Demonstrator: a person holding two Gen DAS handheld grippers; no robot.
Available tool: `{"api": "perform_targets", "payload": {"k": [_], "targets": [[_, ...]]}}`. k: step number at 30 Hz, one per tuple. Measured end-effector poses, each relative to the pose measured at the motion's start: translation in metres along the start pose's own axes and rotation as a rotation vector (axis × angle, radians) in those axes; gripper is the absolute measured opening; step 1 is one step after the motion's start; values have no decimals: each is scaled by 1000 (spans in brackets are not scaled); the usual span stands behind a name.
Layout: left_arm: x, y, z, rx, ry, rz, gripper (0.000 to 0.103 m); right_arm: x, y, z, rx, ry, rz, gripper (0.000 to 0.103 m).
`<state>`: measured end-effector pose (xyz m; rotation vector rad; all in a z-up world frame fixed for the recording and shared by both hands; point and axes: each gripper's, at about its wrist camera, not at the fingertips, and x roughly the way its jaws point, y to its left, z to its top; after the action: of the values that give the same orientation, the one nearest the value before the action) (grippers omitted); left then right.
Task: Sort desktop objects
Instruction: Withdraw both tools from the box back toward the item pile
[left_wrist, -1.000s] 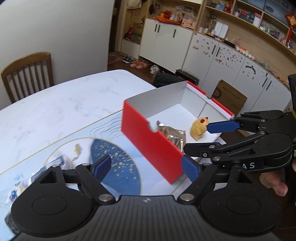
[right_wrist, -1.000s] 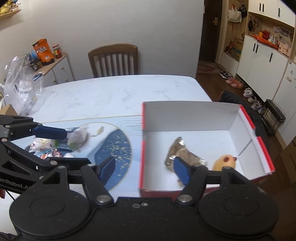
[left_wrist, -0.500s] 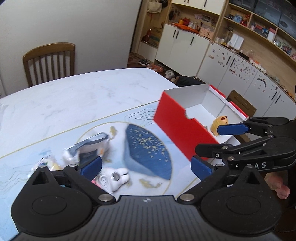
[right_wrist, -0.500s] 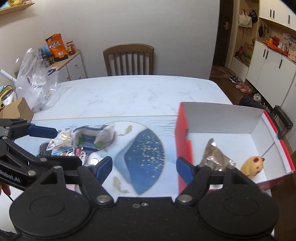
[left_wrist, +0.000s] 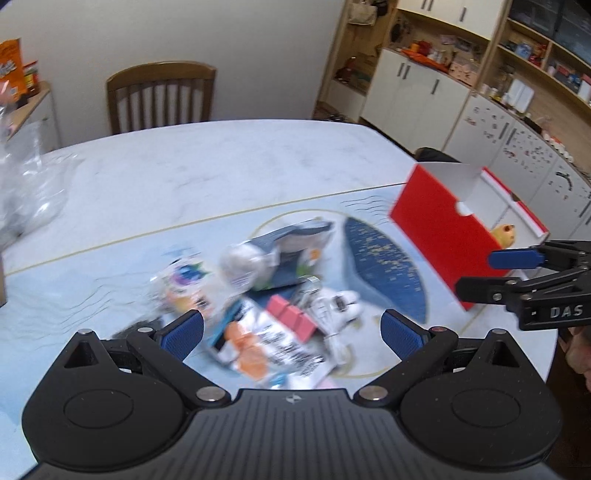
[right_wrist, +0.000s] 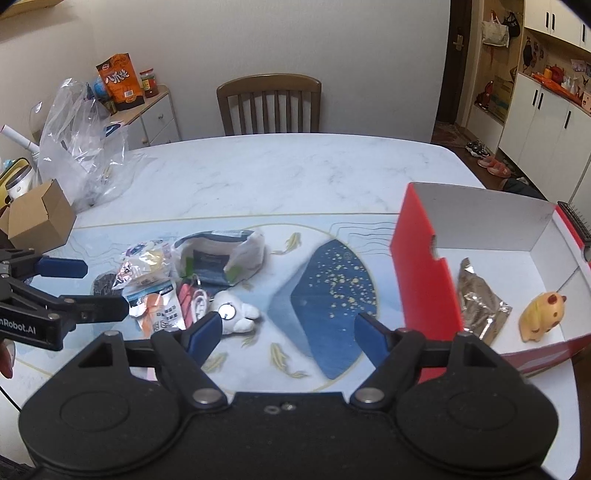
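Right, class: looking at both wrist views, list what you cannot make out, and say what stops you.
- Pile of packets, left wrist view: motion blur; labels unreadable.
- Dark object, right wrist view: partly behind the left tongs; identity unclear.
- Red box, left wrist view: its near wall hides the contents, except the yellow toy.
- Silver pouch, right wrist view: print too small.

Legible text: "DAS" in white on the black body of the right gripper (left_wrist: 511, 271), left wrist view. "nRobot.AI", cut by the frame edge, on the left gripper (right_wrist: 70, 286), right wrist view. Orange snack bag (right_wrist: 120, 83) carries large Chinese characters, "八爪烧"; reading uncertain. Packet print on table too blurred.
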<state>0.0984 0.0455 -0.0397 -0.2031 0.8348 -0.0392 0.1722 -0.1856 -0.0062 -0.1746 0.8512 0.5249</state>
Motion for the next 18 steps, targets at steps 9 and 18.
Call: {"api": "perform_targets", "payload": {"k": [9, 18], "targets": [[7, 37, -17, -23, 8, 71, 103, 22, 32, -3, -35, 3, 8, 78], [23, 66, -29, -25, 26, 122, 103, 46, 56, -12, -60, 43, 24, 78]]}}
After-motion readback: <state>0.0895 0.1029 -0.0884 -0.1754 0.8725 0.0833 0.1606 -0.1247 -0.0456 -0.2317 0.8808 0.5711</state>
